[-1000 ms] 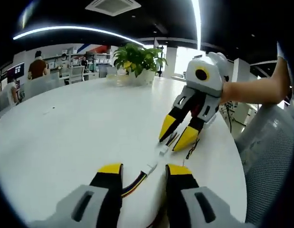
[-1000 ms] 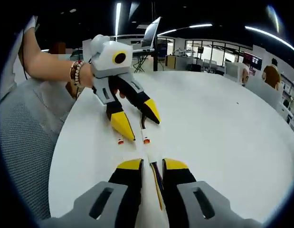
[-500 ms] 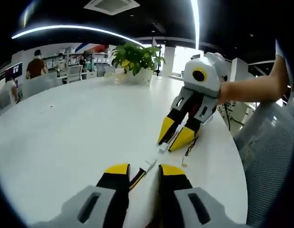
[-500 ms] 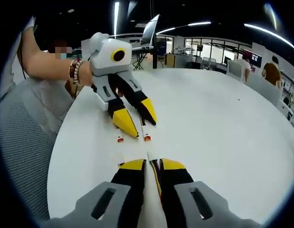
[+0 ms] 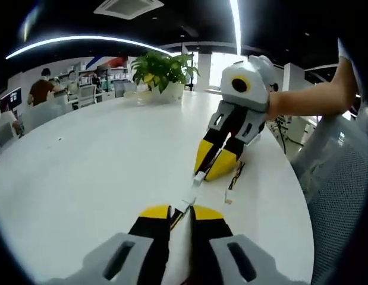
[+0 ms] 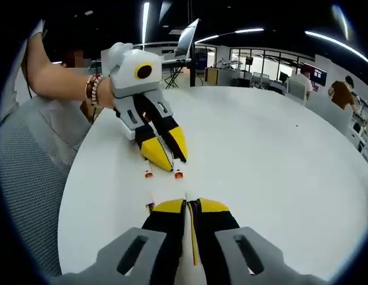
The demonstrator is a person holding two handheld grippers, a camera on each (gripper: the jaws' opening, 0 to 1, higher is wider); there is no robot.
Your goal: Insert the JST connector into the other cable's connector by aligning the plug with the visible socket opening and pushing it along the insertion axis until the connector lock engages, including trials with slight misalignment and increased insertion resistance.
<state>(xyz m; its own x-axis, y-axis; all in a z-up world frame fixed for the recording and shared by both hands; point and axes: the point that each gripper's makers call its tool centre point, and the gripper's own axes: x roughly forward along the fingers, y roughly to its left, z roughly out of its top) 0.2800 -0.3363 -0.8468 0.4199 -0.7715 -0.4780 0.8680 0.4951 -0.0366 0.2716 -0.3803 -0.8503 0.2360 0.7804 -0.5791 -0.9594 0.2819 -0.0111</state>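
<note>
Left gripper [image 5: 179, 212]: jaws drawn nearly together, clamped on a cable with coloured wires; its white connector [image 5: 189, 202] juts forward just past the yellow tips.
Right gripper [image 6: 191, 206]: jaws likewise pinched close on a second cable [image 6: 192, 237] that runs back between them; whether a connector sits at its tips cannot be made out in its own view.
Work surface: white round table [image 5: 88, 154]; both cables are held low over it, near its edge by a grey mesh chair [image 5: 338, 196].
Critical relation: in the left gripper view the right gripper [image 5: 212, 171] comes in nose-on from ahead and to the right, with a small white connector [image 5: 198, 176] at its tips. The two connectors lie close but apart, a short gap between them.
Long axis: both connectors lie roughly along the line joining the two pairs of tips, the far one offset slightly right; a small angular mismatch appears likely.
Nearer hand: neither clearly; the grippers face each other tip to tip.
Judgement: alignment stage, mating not yet begun.
View difference: the left gripper view shows both connector bodies and the gap. The right gripper view shows the left gripper [image 6: 166, 155] head-on and two loose orange-tipped leads [image 6: 149, 174] on the table under it.
</note>
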